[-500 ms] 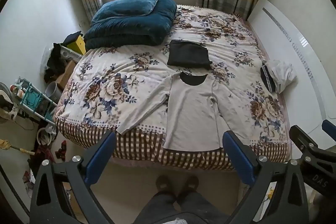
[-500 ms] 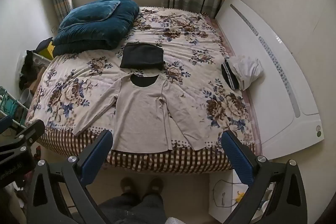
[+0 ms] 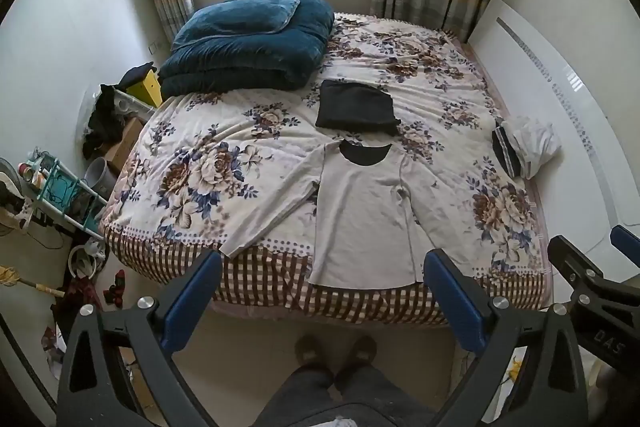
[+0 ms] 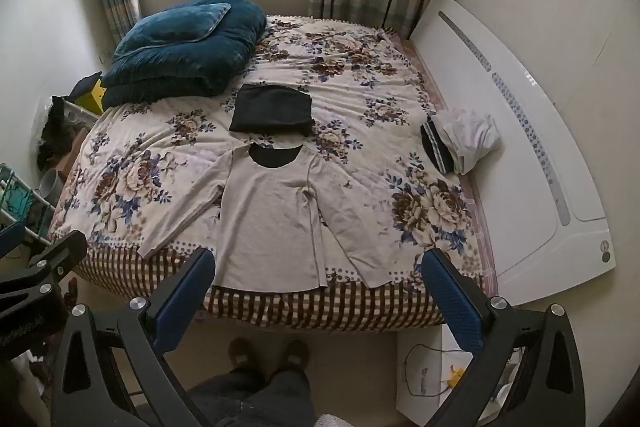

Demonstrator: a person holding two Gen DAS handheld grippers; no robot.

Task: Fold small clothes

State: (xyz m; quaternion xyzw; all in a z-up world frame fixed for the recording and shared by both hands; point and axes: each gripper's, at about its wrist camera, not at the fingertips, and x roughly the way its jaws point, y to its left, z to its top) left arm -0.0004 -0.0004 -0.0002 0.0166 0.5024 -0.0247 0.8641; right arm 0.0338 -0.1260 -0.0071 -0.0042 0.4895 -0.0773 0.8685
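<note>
A small beige long-sleeved shirt (image 3: 364,219) with a black neck lies flat on the floral bed, sleeves spread, hem at the near edge; it also shows in the right wrist view (image 4: 272,219). My left gripper (image 3: 320,291) is open and empty, held above the floor in front of the bed. My right gripper (image 4: 316,291) is open and empty too, at the same height to the right.
A folded black garment (image 3: 356,109) lies behind the shirt. A white and striped bundle (image 3: 528,147) sits by the headboard (image 3: 560,99). A blue quilt (image 3: 248,43) fills the far left corner. Clutter and a rack (image 3: 56,195) stand left of the bed. The person's feet (image 3: 336,351) are below.
</note>
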